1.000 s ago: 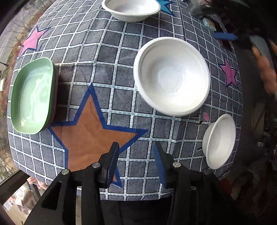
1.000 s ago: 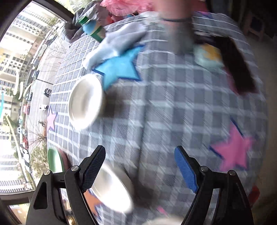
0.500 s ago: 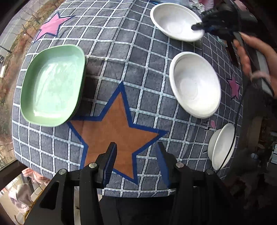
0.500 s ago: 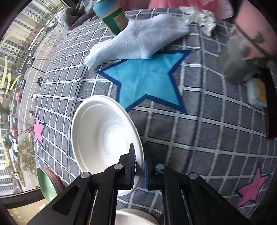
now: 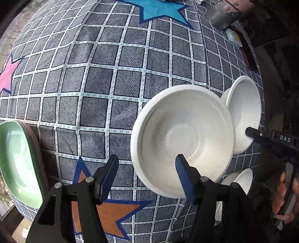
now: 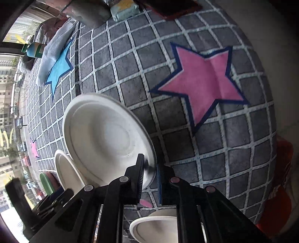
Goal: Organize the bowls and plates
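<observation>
My right gripper [image 6: 150,179] is shut on the rim of a white bowl [image 6: 108,140] and holds it tilted above the table; the same bowl shows in the left wrist view [image 5: 244,112], with the right gripper's tip [image 5: 251,131] on its edge. My left gripper [image 5: 145,175] is open, its right finger over the near rim of a larger white bowl [image 5: 181,138] that rests on the cloth. A third white bowl [image 5: 235,185] sits near the table's right edge, also in the right wrist view [image 6: 155,228]. Stacked green plates [image 5: 16,162] lie at the left.
The table wears a grey checked cloth [image 5: 112,74] with blue, pink and orange stars. A grey cup [image 5: 224,15], a small packet [image 5: 233,37] and a dark object lie at the far right. A white towel [image 6: 54,44] and a bottle [image 6: 32,49] sit at the far end.
My right gripper has lifted its white bowl and carried it towards the near right, beside the larger bowl. My left gripper has moved forward over the larger bowl's rim.
</observation>
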